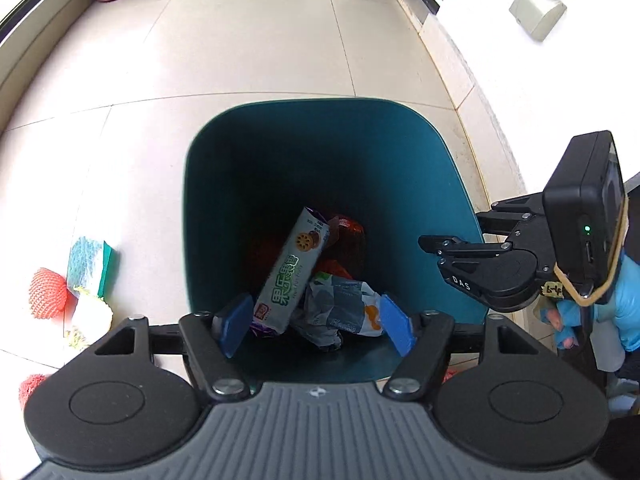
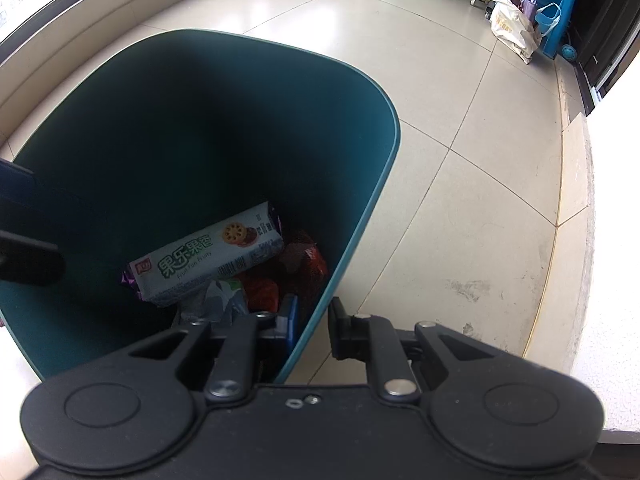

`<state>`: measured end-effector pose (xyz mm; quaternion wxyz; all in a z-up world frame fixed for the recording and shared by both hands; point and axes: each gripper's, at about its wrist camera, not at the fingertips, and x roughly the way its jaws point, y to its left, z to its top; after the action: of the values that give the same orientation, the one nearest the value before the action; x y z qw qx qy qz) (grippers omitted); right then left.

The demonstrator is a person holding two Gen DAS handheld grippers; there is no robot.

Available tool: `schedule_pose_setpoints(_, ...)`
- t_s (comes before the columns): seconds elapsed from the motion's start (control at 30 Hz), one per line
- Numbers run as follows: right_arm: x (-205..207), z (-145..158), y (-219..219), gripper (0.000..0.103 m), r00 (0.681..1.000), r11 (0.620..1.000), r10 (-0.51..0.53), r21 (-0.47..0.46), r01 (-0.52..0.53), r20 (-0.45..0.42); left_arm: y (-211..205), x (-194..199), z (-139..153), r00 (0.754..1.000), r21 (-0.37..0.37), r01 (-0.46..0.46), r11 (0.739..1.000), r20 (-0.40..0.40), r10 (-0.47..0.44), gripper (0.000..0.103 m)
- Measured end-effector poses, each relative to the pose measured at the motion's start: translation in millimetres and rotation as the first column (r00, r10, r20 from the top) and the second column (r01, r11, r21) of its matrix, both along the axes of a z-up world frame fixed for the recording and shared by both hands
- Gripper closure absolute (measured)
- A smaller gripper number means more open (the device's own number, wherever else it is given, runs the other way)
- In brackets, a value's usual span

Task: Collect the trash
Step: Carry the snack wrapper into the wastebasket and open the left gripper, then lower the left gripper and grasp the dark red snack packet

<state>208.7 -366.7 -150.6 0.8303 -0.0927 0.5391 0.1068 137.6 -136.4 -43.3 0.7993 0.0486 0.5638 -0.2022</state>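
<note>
Teal bin (image 1: 208,184) | left claw (image 1: 316,326) spread wide, empty | right claw (image 2: 312,328) seemingly pinching rim | sponge (image 1: 92,266) left-view only

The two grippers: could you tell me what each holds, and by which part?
Left gripper is open, holding nothing. Right gripper grips the bin by its rim.

A trash bin (image 1: 320,128) stands mid-frame on the tiled floor (image 1: 248,40), holding a biscuit packet (image 1: 286,272) that lies atop a crumpled wrapper (image 1: 340,304). A sponge (image 1: 90,266) and foam fruit net (image 1: 46,292) lie at lower left.
</note>
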Motion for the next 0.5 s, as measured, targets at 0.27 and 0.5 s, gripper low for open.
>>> schedule_pose_setpoints(0.27,0,0,5,0.088,1.0,1.0,-0.006,-0.009,0.006,-0.004,86,17,-8,0.975,-0.008,-0.22,0.975,-0.004,0.22,0.027)
schedule_pose_setpoints(0.5,2,0,6,0.088,1.0,1.0,-0.009,-0.011,0.009,-0.007,159,42,-63,0.904,0.061,-0.415,0.908,-0.084,0.419,0.027)
